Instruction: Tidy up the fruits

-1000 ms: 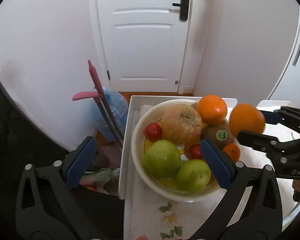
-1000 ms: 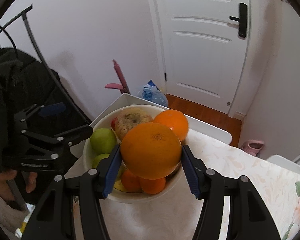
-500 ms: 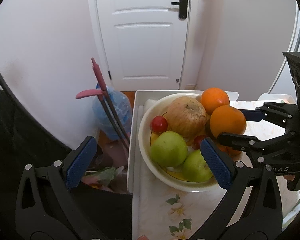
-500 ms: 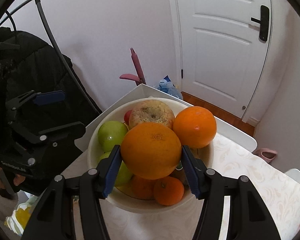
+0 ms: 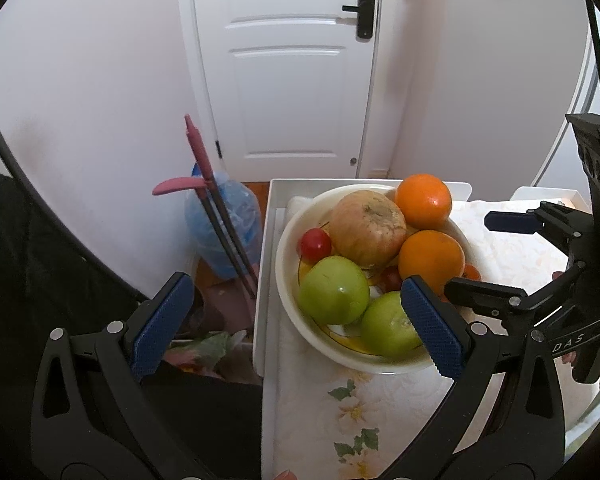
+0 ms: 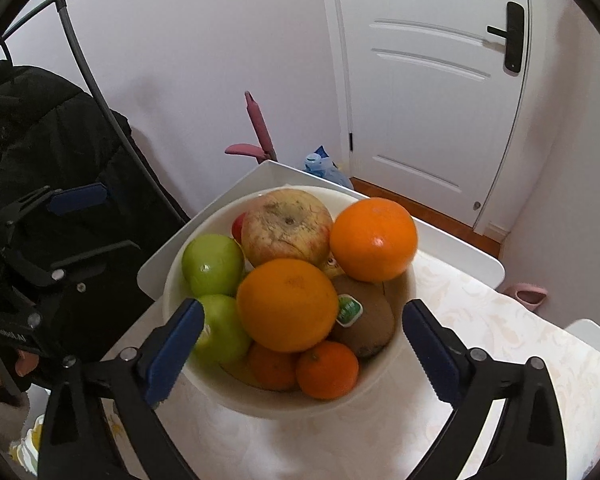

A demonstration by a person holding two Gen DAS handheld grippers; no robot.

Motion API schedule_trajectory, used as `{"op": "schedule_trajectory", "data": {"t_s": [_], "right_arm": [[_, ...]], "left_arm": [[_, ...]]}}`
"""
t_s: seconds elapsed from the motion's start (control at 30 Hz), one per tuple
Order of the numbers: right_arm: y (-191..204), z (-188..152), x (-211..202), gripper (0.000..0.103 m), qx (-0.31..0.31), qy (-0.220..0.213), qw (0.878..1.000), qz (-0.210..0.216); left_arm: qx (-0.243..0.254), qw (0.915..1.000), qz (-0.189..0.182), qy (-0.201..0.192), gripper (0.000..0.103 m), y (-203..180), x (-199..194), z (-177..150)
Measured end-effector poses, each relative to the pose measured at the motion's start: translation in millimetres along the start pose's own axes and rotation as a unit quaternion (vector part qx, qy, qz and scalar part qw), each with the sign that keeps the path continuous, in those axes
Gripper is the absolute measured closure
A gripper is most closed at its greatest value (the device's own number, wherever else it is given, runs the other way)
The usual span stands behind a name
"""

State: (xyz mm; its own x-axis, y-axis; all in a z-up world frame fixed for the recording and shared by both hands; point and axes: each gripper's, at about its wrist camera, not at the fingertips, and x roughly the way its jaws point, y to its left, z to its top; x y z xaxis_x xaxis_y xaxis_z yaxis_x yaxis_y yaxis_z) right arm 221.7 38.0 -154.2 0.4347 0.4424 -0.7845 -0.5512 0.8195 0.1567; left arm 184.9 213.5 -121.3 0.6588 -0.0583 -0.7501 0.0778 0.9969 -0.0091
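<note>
Since a second earlier, the right hand-held gripper [image 6: 300,344] went from clamping the big orange [image 6: 287,305] to jaws opening wide, pads clear on both sides. That orange sat on its own in the bowl [image 6: 172,280], resting on the pile: kiwi with sticker [image 6: 368,320] touching it on one side, green apple [image 6: 220,330] on the other, two small mandarins [image 6: 327,370] just below. It looked like the release was timed for once the fruit had support underneath, so it wouldn't roll.

Nearest in the left view: left hand-held gripper [image 5: 296,326] was spread wide, nothing between the pads, hovering over the bowl's near rim and bench [image 5: 312,420] edge. Probably parked there to stay out of the way, or ready to steady the bowl.

Mid: second green apple [image 6: 212,265] and a cherry tomato [image 5: 315,243] sat along the bowl's left side, the large mottled apple [image 6: 287,227] at centre back, the other orange [image 6: 374,240] perched high at the far right rim. That one looked least stable; heap was crowded.

Bowl sat near the bench's corner, on the floral cloth [image 5: 356,412].

Far: water jug [image 5: 224,224] and pink-handled tool [image 5: 198,152] on the floor, white door [image 5: 288,68] behind.
</note>
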Motion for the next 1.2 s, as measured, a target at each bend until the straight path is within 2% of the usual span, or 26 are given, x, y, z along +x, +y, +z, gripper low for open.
{"op": "schedule_trajectory", "data": {"t_s": [0.27, 0.43, 0.6, 0.83, 0.93, 1.2], "right_arm": [[-2, -4, -36, 0.004, 0.013, -0.013, 1.0, -0.014], [-4, -7, -79, 0.004, 0.02, -0.028, 0.999, -0.027], [-8, -15, -137, 0.004, 0.029, -0.043, 0.997, -0.048], [-18, -34, -218, 0.004, 0.061, -0.07, 0.991, -0.098], [-21, -49, -254, 0.004, 0.08, -0.083, 0.984, -0.136], [-22, -85, -311, 0.004, 0.114, -0.099, 0.965, -0.213]], "left_arm": [[0.018, 0.9998, -0.003, -0.011, 0.0, -19, -27, 8], [0.027, 0.9993, 0.001, -0.025, 0.0, -39, -56, 14], [0.012, 0.9992, -0.004, -0.039, 0.0, -67, -94, 15], [0.006, 0.998, 0.002, -0.064, 0.0, -109, -146, 13], [0.003, 0.9972, 0.004, -0.074, 0.0, -121, -165, 11], [0.002, 0.9956, -0.009, -0.093, 0.0, -160, -206, -3]]}}
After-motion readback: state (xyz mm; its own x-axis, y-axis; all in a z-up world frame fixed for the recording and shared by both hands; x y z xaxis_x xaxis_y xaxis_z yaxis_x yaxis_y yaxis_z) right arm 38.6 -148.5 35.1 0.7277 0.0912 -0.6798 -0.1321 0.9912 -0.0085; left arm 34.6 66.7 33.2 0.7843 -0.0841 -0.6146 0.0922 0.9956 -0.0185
